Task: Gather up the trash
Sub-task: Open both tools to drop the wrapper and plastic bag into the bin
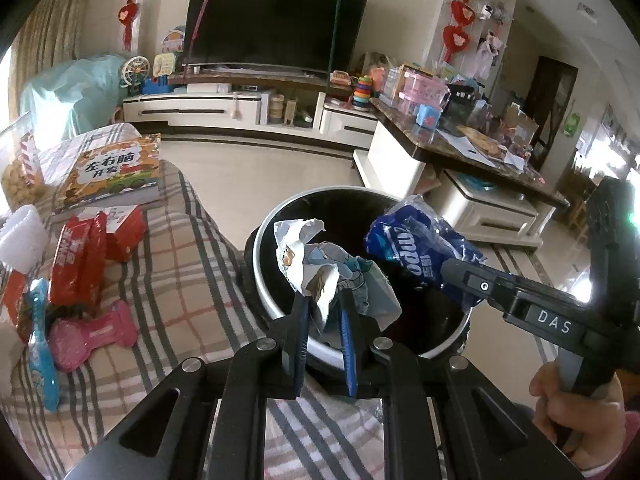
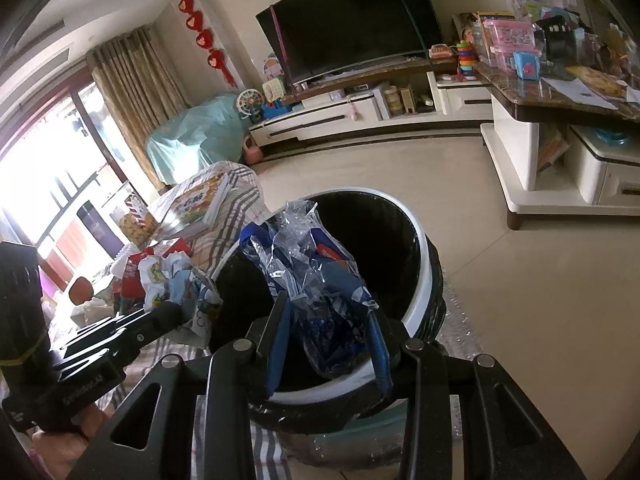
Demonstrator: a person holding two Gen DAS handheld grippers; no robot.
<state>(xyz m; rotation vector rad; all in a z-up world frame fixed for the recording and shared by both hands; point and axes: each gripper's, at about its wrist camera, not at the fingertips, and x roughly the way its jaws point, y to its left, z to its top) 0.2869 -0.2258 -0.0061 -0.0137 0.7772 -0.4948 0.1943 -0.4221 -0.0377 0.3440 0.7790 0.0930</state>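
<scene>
Left wrist view: left gripper point(image 1: 324, 300) clamps crumpled paper point(image 1: 320, 256), right gripper point(image 2: 328, 320) clamps blue wrapper point(image 2: 316, 276), both over bin point(image 1: 268, 292), undropped; red packets point(image 1: 80, 256) remain on sofa.

Two grippers, each holding one piece of trash: one crumpled white wrapper point(image 1: 316, 264), one blue plastic bag point(image 1: 416, 248). One bin point(image 1: 280, 300). One book point(image 1: 112, 172), far left.
</scene>
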